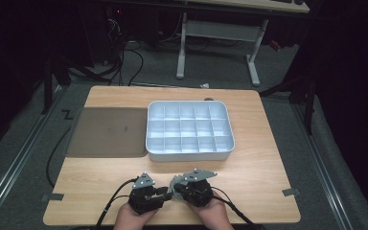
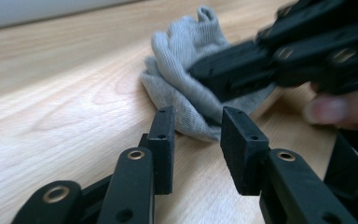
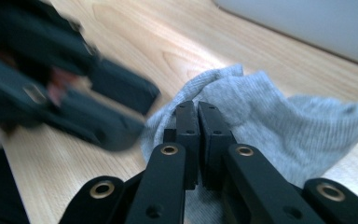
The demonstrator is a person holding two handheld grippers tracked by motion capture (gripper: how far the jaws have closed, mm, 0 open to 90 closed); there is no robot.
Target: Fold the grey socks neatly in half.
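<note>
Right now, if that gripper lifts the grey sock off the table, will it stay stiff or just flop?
Probably flop: the grey sock lies crumpled in soft folds. Its thin knit likely weighs little. The right gripper pinches only one fold, so the rest should dangle.

My light wooden table (image 1: 258, 158) carries a white plastic compartment tray (image 1: 189, 151), a flat dark brown mat (image 1: 108, 132) touching its left side, and a crumpled grey knitted sock (image 3: 279, 119) near my edge.

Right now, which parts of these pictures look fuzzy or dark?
In the left gripper view, the right claw pinching the grey sock is smeared by motion blur, and the hand behind it is out of focus. In the right gripper view, the left claw is a blurry dark shape. In the high view, the room around the lit table is nearly black.
</note>
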